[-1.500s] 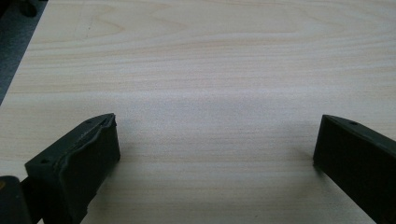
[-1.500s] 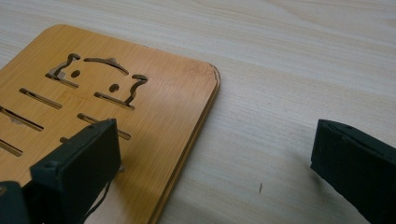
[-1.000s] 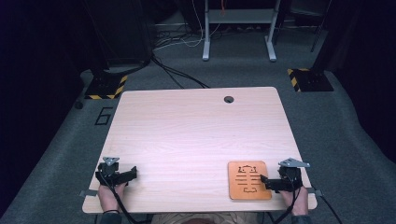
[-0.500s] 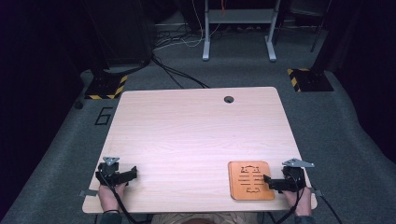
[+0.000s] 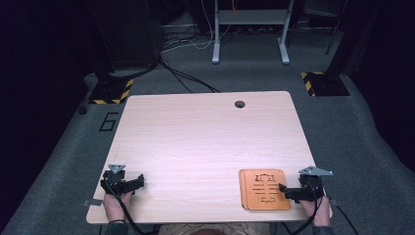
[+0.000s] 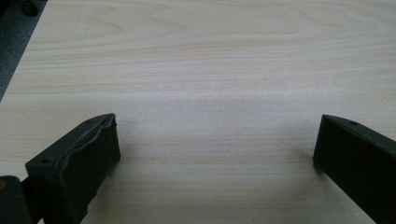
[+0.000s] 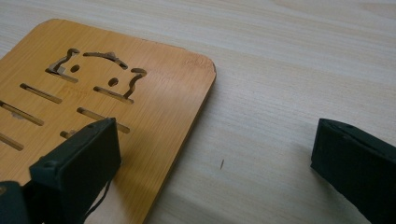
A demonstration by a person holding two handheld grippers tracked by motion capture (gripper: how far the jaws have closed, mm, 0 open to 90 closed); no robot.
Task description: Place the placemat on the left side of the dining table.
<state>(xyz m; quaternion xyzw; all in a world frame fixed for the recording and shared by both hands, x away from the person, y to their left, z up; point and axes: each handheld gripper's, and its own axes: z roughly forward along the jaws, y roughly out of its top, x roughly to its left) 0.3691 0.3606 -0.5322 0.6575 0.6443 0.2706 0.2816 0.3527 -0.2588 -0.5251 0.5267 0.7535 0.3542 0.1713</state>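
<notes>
Bamboo trivet (image 5: pixel 265 189) flat at the counter's (image 5: pixel 205 142) near right corner, nothing holding it.
My right gripper (image 5: pixel 283 188) straddles its right edge, jaws wide apart, one over the wood, one over bare counter, lined up, I reckon, for an edge grab. My left gripper (image 5: pixel 141 180) rests near-left, gaping, out of the way.

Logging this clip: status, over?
Both grippers open: left gripper idle, right gripper straddling wooden trivet's right edge. Trivet flat, ungripped. Nothing obstructing.
</notes>
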